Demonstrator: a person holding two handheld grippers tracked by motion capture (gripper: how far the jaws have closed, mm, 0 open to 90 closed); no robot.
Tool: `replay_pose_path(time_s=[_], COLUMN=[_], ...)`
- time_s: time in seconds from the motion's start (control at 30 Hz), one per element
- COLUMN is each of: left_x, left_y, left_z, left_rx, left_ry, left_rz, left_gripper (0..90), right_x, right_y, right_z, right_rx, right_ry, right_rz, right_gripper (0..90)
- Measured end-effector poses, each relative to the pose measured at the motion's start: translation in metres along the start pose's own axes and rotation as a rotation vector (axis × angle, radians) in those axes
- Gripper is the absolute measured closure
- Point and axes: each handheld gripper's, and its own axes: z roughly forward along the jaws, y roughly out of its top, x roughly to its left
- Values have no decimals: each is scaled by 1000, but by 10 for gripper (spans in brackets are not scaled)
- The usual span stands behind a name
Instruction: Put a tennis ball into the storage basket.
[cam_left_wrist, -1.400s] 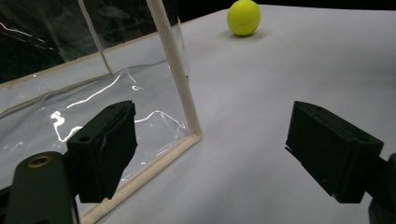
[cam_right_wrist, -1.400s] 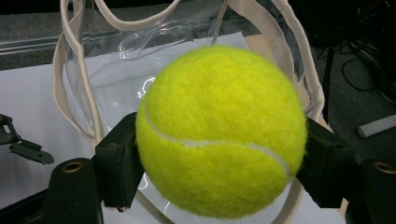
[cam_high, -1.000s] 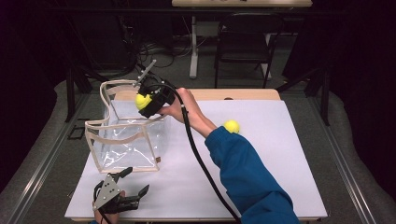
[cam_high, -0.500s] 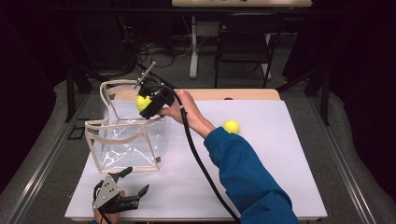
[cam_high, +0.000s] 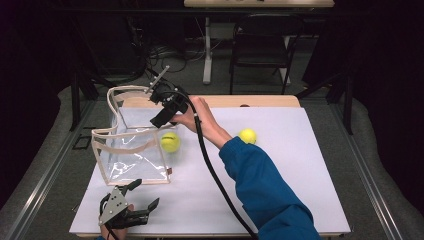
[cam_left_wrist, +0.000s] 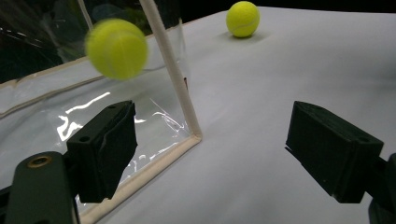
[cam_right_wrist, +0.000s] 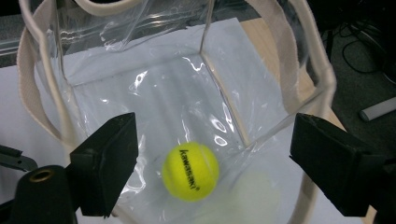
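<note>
A clear tote bag (cam_high: 125, 155) with beige trim stands open on the white table (cam_high: 280, 190). My right gripper (cam_high: 162, 117) hangs over its mouth. Its jaws have just been opening and now stand open with nothing between them. Below them a yellow tennis ball (cam_right_wrist: 190, 171) drops inside the bag (cam_right_wrist: 28, 70). That ball (cam_high: 170, 142) shows through the clear wall, blurred (cam_left_wrist: 116, 48) in the left gripper view. A second tennis ball (cam_high: 247, 135) lies on the table to the right. My left gripper (cam_high: 146, 192) rests open at the front left, near the bag's corner (cam_left_wrist: 168, 70).
Two beige handles (cam_high: 117, 95) rise from the bag's rim around the right gripper. A black cable (cam_high: 210, 165) trails from it along the blue sleeve (cam_high: 265, 195). Beyond the table stand a chair (cam_high: 260, 45) and cables on the floor.
The right gripper's jaws have opened and the yellow ball they held has dropped down into the bag. Neither hand has shifted.
</note>
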Motion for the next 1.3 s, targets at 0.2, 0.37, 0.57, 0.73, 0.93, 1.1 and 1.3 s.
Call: replay_pose_path(time_s=[0.2,0.37,0.57,0.73,0.93,1.1,1.3], left_x=[0,-1,-1,-1,-1,-1,0], left_y=[0,0,0,0,0,1,0], left_z=[1,1,1,1,2,1,2], left_rx=[0,1,2,3,6,3,6], left_ry=[0,2,3,2,0,-1,-1], left_rz=[1,3,-2,6,4,7,5], left_gripper=[159,159,159,159,159,159,159], right_x=[-4,-10,-14,-18,-21,-23,-22], right_y=[-6,-17,-35,-50,-68,-82,-96], right_z=[-13,-26,-40,-49,-52,-52,-52], right_rx=[-41,-65,-98,-111,-95,-86,-61], right_ry=[18,17,17,19,19,19,21], right_rz=[19,36,31,41,46,58,46], right_gripper=[134,109,114,101,94,83,66])
